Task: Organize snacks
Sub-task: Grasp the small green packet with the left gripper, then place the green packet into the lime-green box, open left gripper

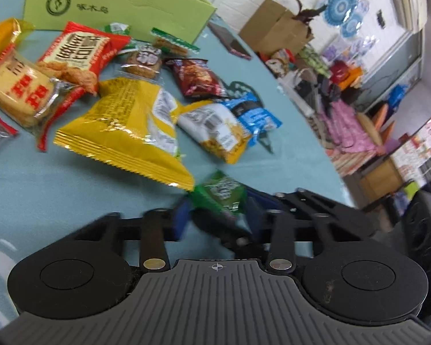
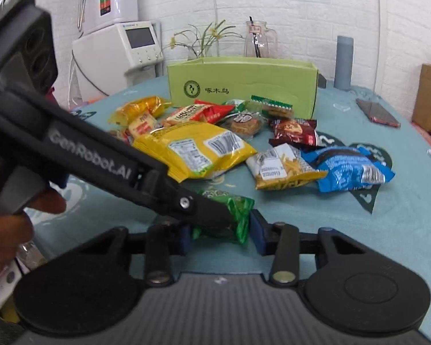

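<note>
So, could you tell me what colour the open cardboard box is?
Light green box, dark green logo; clearest in the right wrist view.

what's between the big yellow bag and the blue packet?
In the right wrist view, a clear packet of yellow snack sticks lies between the big yellow bag and the blue packet.

Printed words on a gripper arm, a box and snack packets

"GenRobot.AI" runs in pale letters along the black gripper arm (image 2: 92,158) reaching in from the left. The light green box (image 2: 241,86) carries a round dark green emblem and the characters "啄木鸟" on its front wall. The white label on the packet of yellow sticks (image 2: 284,169) shows digits too small to read for certain. The red packet (image 1: 77,54) bears large white Chinese characters, too distorted to make out, and barcodes mark the big yellow bag (image 2: 198,149).
</note>
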Motion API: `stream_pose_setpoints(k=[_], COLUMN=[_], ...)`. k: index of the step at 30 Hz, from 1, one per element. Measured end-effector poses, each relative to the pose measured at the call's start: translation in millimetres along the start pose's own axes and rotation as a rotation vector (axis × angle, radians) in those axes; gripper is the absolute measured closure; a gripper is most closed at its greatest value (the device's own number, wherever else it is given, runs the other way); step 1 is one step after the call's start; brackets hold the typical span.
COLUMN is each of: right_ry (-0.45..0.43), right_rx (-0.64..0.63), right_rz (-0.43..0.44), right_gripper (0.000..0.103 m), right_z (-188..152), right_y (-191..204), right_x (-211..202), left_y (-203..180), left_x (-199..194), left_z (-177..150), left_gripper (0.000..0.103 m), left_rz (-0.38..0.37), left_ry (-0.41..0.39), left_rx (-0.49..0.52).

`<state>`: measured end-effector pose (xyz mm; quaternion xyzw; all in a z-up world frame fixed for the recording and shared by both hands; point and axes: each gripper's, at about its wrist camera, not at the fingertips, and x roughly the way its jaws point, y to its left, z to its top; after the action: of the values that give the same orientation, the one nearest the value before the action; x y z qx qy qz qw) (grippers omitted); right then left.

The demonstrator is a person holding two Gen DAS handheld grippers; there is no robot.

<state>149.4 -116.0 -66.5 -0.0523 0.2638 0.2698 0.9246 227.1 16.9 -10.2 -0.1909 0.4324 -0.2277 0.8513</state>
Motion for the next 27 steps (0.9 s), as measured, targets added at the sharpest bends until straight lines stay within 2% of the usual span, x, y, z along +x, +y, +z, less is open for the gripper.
stream_pose_setpoints(k=[7, 10, 13, 17, 20, 23, 27], right_ry=[0.002, -0.049, -0.112, -0.172, -0.166, -0.124, -0.046], right_rx=[0.066, 0.025, -0.037, -0.114, -0.149, -0.171, -0.163], right_rz=[0.003, -0.025, -0.049, -0.053, -0.045, -0.040, -0.022], right_gripper=[0.059, 0.059, 0.059, 0.059, 0.059, 0.058, 0.050], right_z=[11.8, 38.2, 76.7, 139.3, 183.4, 215.3, 232.0], right_y=[-10.7, -14.1, -20.2, -34.4, -47.5, -61.5, -82.2], right_x=[-14.5, -19.0, -7.9, 32.9, 74.9, 121.3, 178.7], left_y=[-5.8, -17.8, -22.9, -14.0, 1.9, 24.9, 57.5], left_x=[-5.6, -14.7, -22.7, -24.8, -12.1, 12.1, 51.0], left_z=[8.2, 31.3, 69.7, 137.3, 189.9, 235.3, 273.4], left_gripper=[0.090, 0.090, 0.089, 0.089, 0.089, 0.089, 0.089], left_rz=[-0.067, -0.093, -0.100, -0.074, -0.025, 0.018, 0.058], left_ry=[0.010, -0.040, -0.112, -0.204, -0.235, -0.220, -0.173], left_rx=[-0.010, 0.031, 0.069, 0.103, 0.113, 0.096, 0.070])
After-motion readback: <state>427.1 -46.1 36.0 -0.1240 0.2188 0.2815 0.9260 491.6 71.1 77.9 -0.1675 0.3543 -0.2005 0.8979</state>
